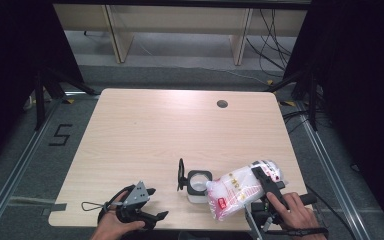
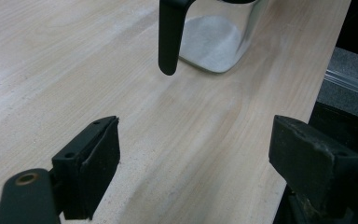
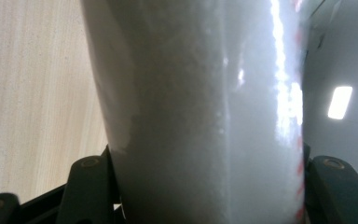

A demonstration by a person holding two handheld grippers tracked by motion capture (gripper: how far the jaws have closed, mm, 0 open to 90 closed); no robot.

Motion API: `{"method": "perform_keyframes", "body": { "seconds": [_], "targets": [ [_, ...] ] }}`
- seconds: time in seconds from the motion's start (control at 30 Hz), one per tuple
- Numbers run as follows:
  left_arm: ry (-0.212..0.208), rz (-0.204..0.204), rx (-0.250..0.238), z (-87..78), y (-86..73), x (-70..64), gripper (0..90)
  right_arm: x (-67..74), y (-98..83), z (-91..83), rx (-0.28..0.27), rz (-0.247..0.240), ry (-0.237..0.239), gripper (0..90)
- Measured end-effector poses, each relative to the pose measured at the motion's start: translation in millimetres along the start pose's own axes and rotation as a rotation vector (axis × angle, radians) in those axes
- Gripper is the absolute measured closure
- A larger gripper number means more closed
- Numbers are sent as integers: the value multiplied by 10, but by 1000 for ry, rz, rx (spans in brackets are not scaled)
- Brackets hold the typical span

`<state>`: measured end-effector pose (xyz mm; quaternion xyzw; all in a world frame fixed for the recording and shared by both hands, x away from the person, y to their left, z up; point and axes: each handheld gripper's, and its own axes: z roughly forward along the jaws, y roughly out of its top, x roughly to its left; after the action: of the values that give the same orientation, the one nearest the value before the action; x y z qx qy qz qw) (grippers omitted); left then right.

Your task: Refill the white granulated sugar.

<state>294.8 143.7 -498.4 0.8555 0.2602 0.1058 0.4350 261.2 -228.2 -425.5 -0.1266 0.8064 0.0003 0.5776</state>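
Near the table's front edge on the left, I hold my left gripper [image 1: 152, 205] low and level, released with nothing between its jaws. Its own view shows white grains lying in the clear glass jar [image 2: 216, 39] behind a black handle [image 2: 169, 35]. Rightward, my right gripper [image 1: 267, 187] grasps the soft, glossy plastic bag [image 1: 237, 190] of white granules, tipped toward the jar [image 1: 199, 183], its surface bulging between the jaws in the right gripper view.

a lab-like recording bay is suggested — a bare wooden desk [image 1: 145, 135] is ringed by black curtains [image 1: 10, 55] and metal floor rails [image 1: 10, 180]; a taped "5" [image 1: 60, 135] is marked on the grey floor, and loose cables [image 1: 272, 35] are left behind — nothing homely.
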Motion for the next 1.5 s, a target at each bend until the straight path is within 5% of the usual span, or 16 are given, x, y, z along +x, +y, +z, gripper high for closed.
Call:
{"method": "perform_keyframes", "body": {
  "seconds": [0.03,0.2,0.23,0.37,0.4,0.47,0.5,0.57,0.6,0.77,0.93,1.2,1.23,1.3,1.37,1.5],
  "targets": [
    [7,-29,3,1,-6,-16,161,-19,-4,4,-17,-26,0,414],
    [-3,-50,-24,10,-8,-37,161,36,-3,5,-12,50,-10,414],
    [-3,-51,-24,10,-8,-36,160,6,-1,10,-29,7,-16,414],
    [-2,-9,-7,3,-4,-5,160,23,0,10,-16,30,-5,414],
    [-2,-46,-16,10,-10,-31,161,15,-3,11,-23,8,-6,415],
    [-3,-39,-12,5,-8,-26,161,-20,0,13,-28,-33,-3,415],
    [-2,-40,-18,8,-7,-26,160,34,-1,15,-16,42,-11,415],
    [-4,-8,-11,0,-4,-7,161,9,5,15,-15,-12,-6,415],
    [-3,-7,-13,0,-3,-8,160,41,4,-1,5,28,8,414],
    [-3,-35,-10,1,-9,-24,161,-3,21,18,0,-49,7,415],
    [-3,-60,-31,21,-11,-44,161,-8,10,9,2,-33,1,415],
    [-2,-40,-10,6,-10,-25,161,4,1,20,7,-38,11,415],
    [-2,-24,-22,13,-5,-15,161,32,-3,24,7,10,9,415],
    [-2,-48,-16,9,-11,-32,161,-7,2,20,-6,-44,4,415],
    [-2,-48,-30,16,-9,-32,160,24,-3,22,-17,2,-9,415],
    [-3,-16,-10,-2,-5,-14,160,4,17,14,-2,-35,5,415]
  ]
}}
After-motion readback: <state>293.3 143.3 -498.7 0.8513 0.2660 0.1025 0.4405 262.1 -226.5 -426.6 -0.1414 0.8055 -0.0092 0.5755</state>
